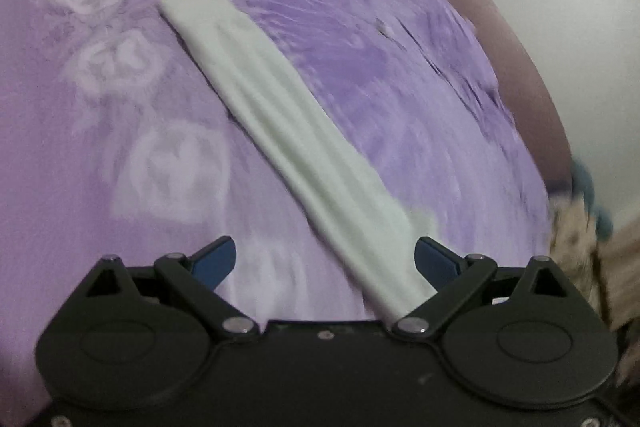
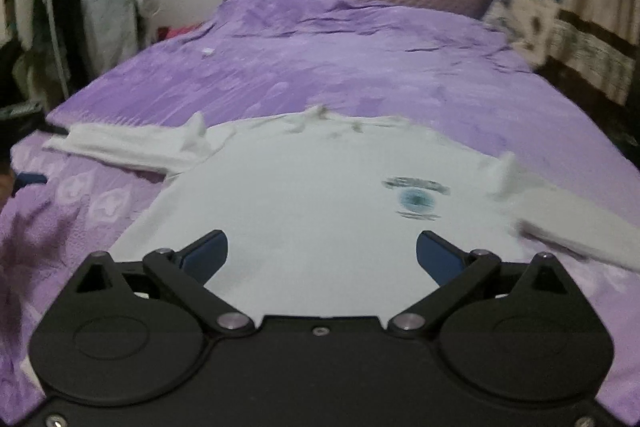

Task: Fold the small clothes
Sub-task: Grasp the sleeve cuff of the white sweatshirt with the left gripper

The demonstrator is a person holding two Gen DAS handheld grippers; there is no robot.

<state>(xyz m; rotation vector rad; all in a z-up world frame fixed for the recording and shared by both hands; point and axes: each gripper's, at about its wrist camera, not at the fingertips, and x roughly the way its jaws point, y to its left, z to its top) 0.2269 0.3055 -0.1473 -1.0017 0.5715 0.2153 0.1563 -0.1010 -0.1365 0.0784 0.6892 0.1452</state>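
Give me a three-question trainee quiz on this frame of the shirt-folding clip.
1. True or false: both grippers are open.
2. What is printed on the white long-sleeved shirt: A) red stripes, B) a small blue-green round emblem, C) nothing?
3. What does the shirt lie on?

Key:
1. True: the left gripper and right gripper have their jaws spread, holding nothing.
2. B, the emblem.
3. A purple bedspread.

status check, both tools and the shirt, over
Left tool open over a sleeve. Right tool open, empty. White shirt flat on purple bedspread, unfolded. Nothing in the way.
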